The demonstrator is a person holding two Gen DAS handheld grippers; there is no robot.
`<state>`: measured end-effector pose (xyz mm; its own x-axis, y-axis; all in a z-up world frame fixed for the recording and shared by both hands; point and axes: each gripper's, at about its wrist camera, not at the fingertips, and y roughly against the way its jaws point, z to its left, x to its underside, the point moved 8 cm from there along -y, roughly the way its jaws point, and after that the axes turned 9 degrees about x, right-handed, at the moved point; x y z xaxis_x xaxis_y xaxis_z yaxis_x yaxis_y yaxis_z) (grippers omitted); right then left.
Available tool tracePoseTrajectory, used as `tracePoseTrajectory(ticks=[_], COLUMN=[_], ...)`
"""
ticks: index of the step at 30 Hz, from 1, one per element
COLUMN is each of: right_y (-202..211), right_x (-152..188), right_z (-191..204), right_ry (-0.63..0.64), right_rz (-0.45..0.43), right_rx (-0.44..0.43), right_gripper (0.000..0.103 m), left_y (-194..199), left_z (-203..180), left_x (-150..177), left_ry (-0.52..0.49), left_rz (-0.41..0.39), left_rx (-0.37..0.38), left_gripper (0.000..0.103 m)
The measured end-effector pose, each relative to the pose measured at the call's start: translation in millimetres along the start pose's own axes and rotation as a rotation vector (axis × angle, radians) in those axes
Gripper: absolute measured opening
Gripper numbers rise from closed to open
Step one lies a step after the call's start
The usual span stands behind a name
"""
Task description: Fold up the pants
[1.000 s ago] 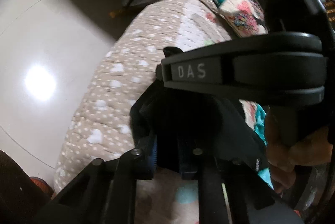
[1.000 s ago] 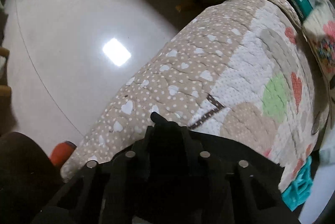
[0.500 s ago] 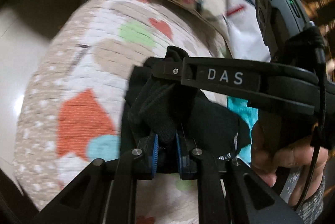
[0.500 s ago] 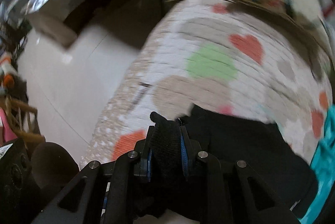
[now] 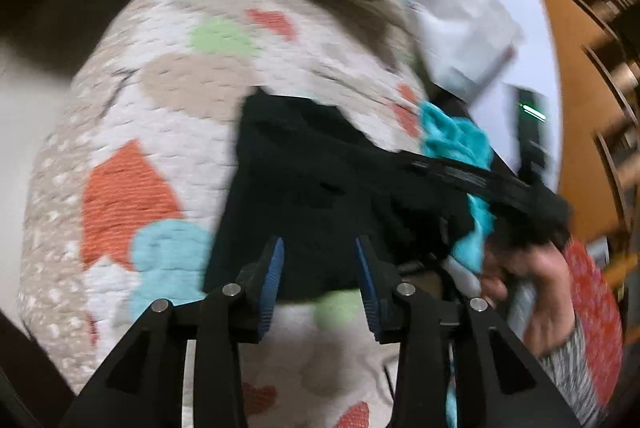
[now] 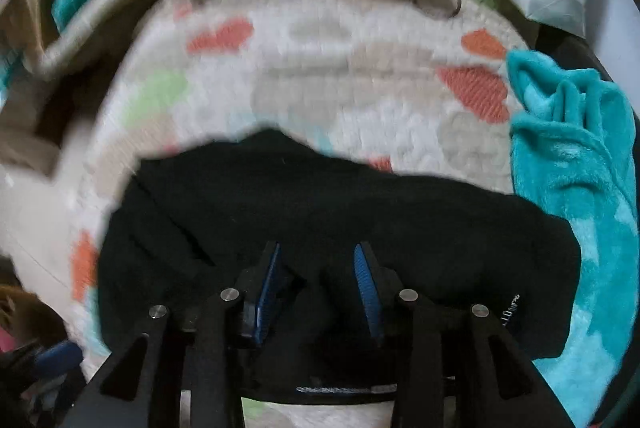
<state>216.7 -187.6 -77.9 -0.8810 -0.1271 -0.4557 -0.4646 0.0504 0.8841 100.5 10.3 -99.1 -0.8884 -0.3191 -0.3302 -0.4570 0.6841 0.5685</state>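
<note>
Left gripper (image 5: 319, 268): fingers (image 5: 272, 278) spread, having just been opening; the blue pads press on nothing, and the black pants (image 5: 320, 196) lie beneath and ahead of the gap. Right gripper (image 6: 316, 276): fingers (image 6: 366, 286) likewise parted, just opened, with dark cloth under the gap but not pinched. The pants lie bunched on a heart-patterned quilt (image 6: 320, 68), a teal fleece cloth (image 6: 580, 156) touching their right edge. A hand (image 5: 532, 292) grips the right gripper's handle.
</note>
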Motion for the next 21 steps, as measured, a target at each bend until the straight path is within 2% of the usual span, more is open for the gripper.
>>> tracePoseTrajectory(ticks=[2,4,6,8,10,11,12,14,17,20,21], right_y=[7.9,9.4,2.8,-13.7,-30.4,-35.3,-33.8,-22.5,-7.0,-15.9,-21.9], right_x=[-1.0,1.8,5.0,8.2,12.8,13.4,10.6,1.6,-13.3,-31.4,-35.7], right_z=[25.3,52.7,71.1,75.9,65.7,58.9,57.2,66.0,98.1,125.7,133.8], right_ry=[0.026,0.046,0.062,0.091,0.103,0.107,0.111,0.139,0.198,0.228,0.234], right_rz=[-0.013,0.005,0.033,0.081,0.140,0.152,0.138,0.084,0.023,0.011,0.012], right_rx=[-0.117,-0.254,-0.296,-0.208,-0.047,0.029,0.061,0.063,-0.073,-0.130,-0.126], right_gripper=[0.041,0.041,0.041,0.041,0.041,0.041,0.041,0.041,0.044,0.068,0.071], left_y=[-1.6,-7.6,-17.1,-27.9,-34.2,-36.6,-39.4,-46.4,-51.2,-56.5,-57.7], left_z=[19.1,30.4,39.4,47.1,47.9,47.5,47.4,44.8,45.0,38.7,34.4], left_x=[-5.2,-9.5,-11.1,-8.0,-5.5,-3.9,-2.7,-2.8,-1.6,1.2,3.9], left_ry=[0.076,0.085,0.082,0.077,0.070,0.065,0.056,0.041,0.031,-0.003,-0.025], left_rz=[-0.017,-0.027,-0.018,0.005,0.021,0.027,0.031,0.033,0.033,0.033,0.045], left_rx=[-0.020,-0.063,-0.095,-0.117,-0.116,-0.112,-0.107,-0.105,-0.101,-0.109,-0.118], left_gripper=[0.038,0.038,0.038,0.038,0.038,0.038,0.039,0.041,0.044,0.045,0.045])
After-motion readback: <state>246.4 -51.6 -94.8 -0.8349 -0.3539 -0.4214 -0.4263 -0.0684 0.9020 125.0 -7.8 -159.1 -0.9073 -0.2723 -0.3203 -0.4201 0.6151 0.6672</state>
